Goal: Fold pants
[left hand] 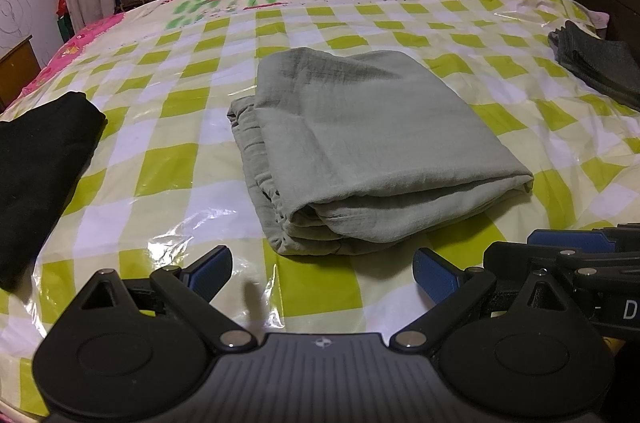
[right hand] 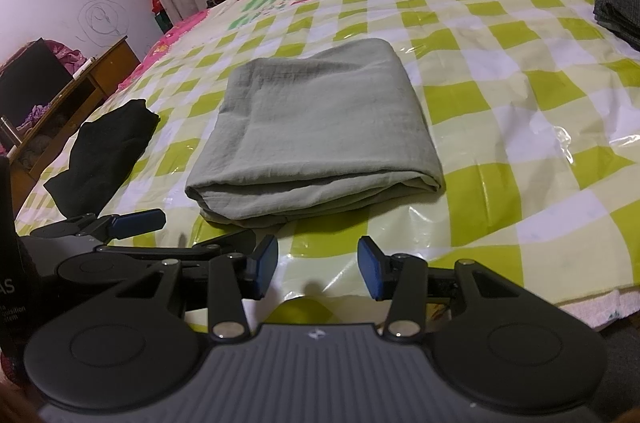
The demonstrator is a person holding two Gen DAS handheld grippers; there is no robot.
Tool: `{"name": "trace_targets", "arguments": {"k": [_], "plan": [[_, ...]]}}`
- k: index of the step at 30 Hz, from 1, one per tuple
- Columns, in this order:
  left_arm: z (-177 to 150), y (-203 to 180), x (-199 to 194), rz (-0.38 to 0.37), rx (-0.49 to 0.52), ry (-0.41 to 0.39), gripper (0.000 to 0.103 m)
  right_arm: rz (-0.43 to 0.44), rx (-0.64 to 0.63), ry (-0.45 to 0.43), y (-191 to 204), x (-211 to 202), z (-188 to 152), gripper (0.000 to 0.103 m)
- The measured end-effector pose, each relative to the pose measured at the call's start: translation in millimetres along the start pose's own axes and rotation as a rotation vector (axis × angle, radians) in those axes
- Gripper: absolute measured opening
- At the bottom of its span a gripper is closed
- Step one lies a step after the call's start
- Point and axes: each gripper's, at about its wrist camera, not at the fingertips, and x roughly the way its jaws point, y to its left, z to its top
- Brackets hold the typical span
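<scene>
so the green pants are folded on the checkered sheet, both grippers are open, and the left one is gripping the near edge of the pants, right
Not quite. The left gripper grips nothing: in the left wrist view its open jaws hang short of the green pants, with bare checkered sheet between them. The rest holds: the pants are folded, and the right gripper is open too.

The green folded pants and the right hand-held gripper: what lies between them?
Only bare checked plastic sheet separates the pants from the open right hand-held gripper, seen in the right wrist view.

Only cut-off letters: "D" on the right gripper (left hand: 580,263), "AS" on the left gripper (right hand: 100,223).
</scene>
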Motion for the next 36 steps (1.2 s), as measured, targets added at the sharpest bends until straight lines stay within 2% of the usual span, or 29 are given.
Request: {"name": "trace_targets", "arguments": {"k": [36], "plan": [[0.0, 1.2, -3.5, 0.011, 0.004, -0.010, 0.103, 0.001, -0.003, -0.003, 1.2, 0.2, 0.0, 0.045]]}}
